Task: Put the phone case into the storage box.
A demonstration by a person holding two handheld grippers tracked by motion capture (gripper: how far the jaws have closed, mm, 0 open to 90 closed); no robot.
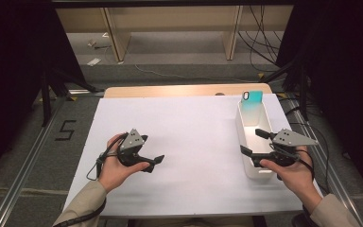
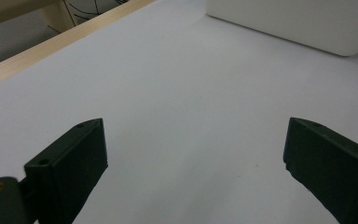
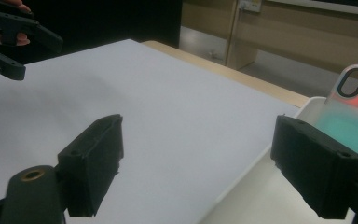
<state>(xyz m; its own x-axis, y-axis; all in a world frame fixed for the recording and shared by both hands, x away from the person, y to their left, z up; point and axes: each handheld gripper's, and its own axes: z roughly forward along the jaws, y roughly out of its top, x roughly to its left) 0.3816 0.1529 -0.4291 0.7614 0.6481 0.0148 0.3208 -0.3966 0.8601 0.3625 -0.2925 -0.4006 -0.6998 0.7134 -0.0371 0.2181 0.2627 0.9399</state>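
The phone case [image 1: 252, 106] stands up inside the far end of the white bin [image 1: 246, 146], leaning on its back wall. The right gripper [image 1: 249, 140] hangs over the near end of the bin, jaws wide apart and holding nothing. The left gripper [image 1: 159, 159] waits well off to the side of the bin, jaws also wide apart and holding nothing. To do this well, I think the right gripper should slide toward the case, line up with its thin edges, then squeeze gently.

A black mark [image 1: 65, 129] on the floor, seemingly "5".
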